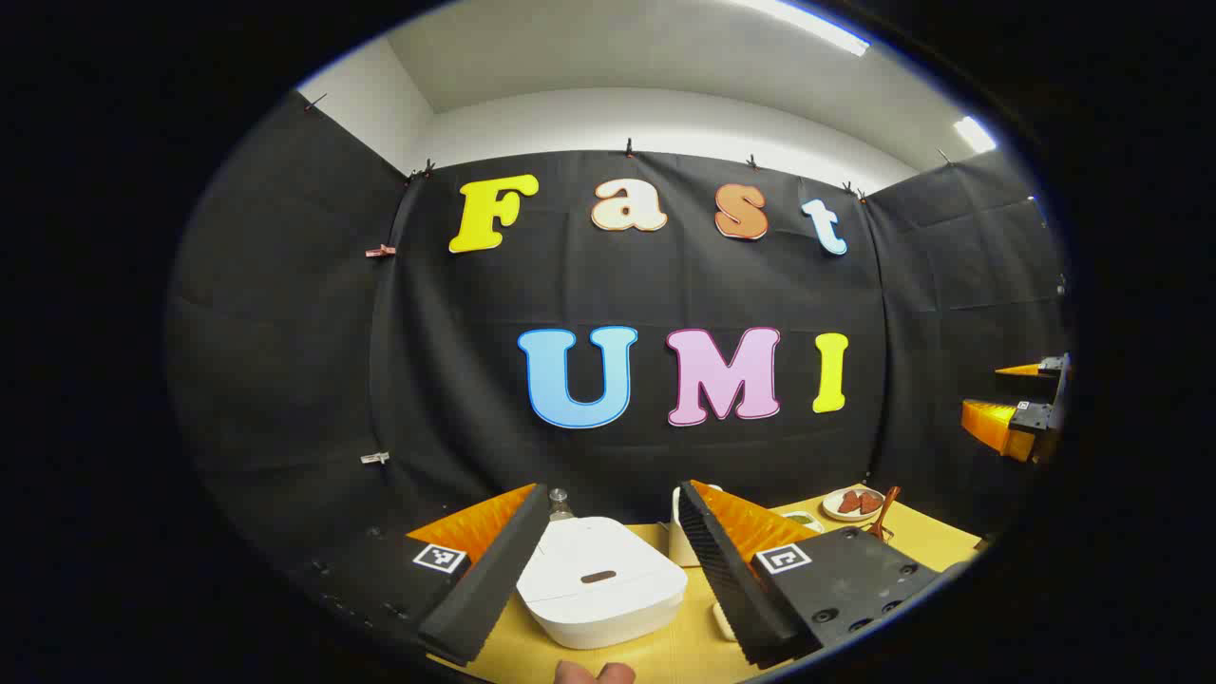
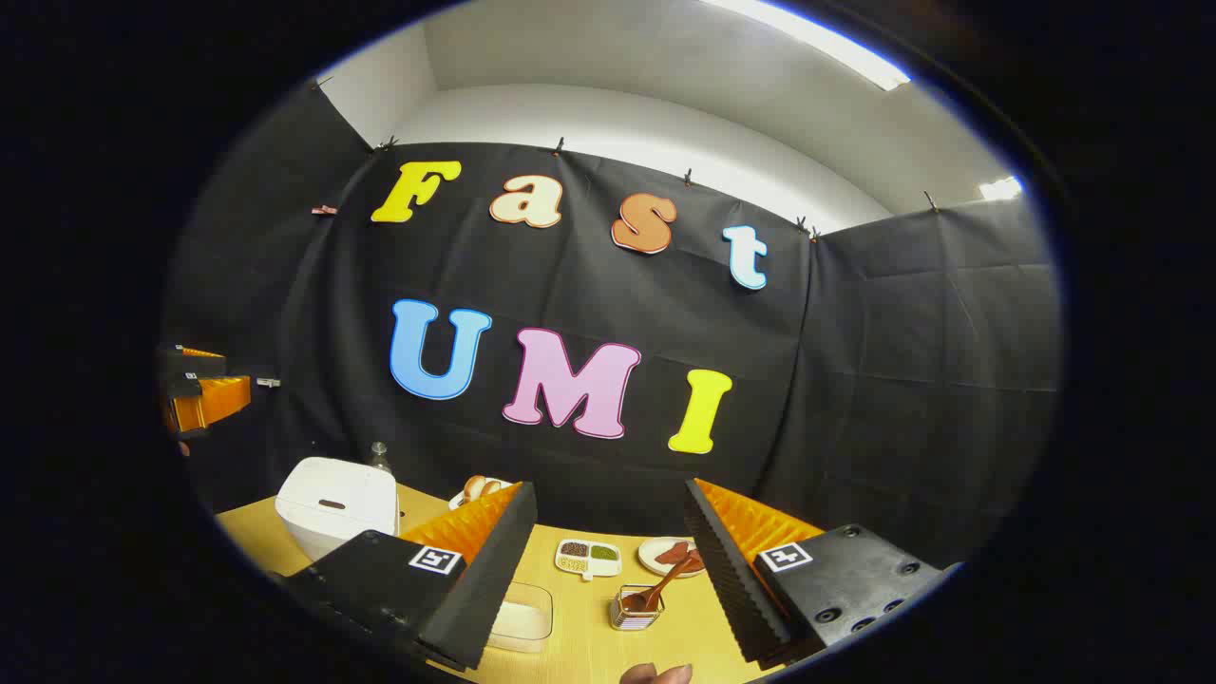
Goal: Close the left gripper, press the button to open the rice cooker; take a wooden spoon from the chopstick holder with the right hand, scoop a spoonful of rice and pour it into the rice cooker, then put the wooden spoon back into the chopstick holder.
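Observation:
The white rice cooker (image 1: 598, 589) sits with its lid down on the yellow table, just below and between the spread fingers of my left gripper (image 1: 616, 489), which is open and empty. From the right gripper view the cooker (image 2: 337, 503) lies at the left. My right gripper (image 2: 610, 486) is open too, held above the table. Below it stands the small chopstick holder (image 2: 635, 610) with the wooden spoon (image 2: 665, 581) leaning in it. A clear box of rice (image 2: 521, 616) lies beside my right gripper's left finger. Each gripper appears at the edge of the other's view, apart.
A divided dish of grains (image 2: 587, 557) and a plate of reddish food (image 2: 670, 554) lie behind the holder. A plate of bread (image 2: 480, 488) and a small bottle (image 2: 379, 456) stand near the cooker. A white container (image 1: 679, 537) stands right of the cooker. Black cloth walls close the booth.

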`<state>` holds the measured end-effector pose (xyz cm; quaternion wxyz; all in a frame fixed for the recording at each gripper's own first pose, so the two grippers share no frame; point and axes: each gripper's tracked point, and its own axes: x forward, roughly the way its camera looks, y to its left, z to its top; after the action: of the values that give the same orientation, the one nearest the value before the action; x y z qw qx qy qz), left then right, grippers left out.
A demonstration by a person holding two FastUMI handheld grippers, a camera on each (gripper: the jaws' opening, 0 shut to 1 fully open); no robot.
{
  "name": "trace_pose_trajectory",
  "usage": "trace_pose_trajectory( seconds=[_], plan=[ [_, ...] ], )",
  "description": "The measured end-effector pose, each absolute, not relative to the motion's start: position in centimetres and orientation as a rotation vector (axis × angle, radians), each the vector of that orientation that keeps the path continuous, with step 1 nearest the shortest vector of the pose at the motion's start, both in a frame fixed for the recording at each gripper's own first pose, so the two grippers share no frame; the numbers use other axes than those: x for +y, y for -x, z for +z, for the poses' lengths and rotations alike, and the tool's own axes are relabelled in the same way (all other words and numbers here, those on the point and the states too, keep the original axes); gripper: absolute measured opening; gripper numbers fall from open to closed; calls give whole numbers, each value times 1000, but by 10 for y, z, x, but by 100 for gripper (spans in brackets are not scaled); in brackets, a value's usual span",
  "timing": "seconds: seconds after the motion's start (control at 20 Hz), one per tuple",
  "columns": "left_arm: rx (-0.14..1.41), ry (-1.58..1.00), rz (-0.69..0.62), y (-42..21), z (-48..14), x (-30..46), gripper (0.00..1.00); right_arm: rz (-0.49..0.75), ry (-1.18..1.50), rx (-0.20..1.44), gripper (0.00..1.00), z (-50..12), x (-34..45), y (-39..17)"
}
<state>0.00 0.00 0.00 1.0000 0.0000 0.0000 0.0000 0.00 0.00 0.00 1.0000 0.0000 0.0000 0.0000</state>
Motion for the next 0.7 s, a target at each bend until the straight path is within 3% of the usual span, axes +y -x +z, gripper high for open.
trace_pose_trajectory(
  seconds=[0.7],
  plan=[
    [15, 8, 19, -10, -6, 1, 95, -19, 21, 24, 97, -8, -2, -7]
  ],
)
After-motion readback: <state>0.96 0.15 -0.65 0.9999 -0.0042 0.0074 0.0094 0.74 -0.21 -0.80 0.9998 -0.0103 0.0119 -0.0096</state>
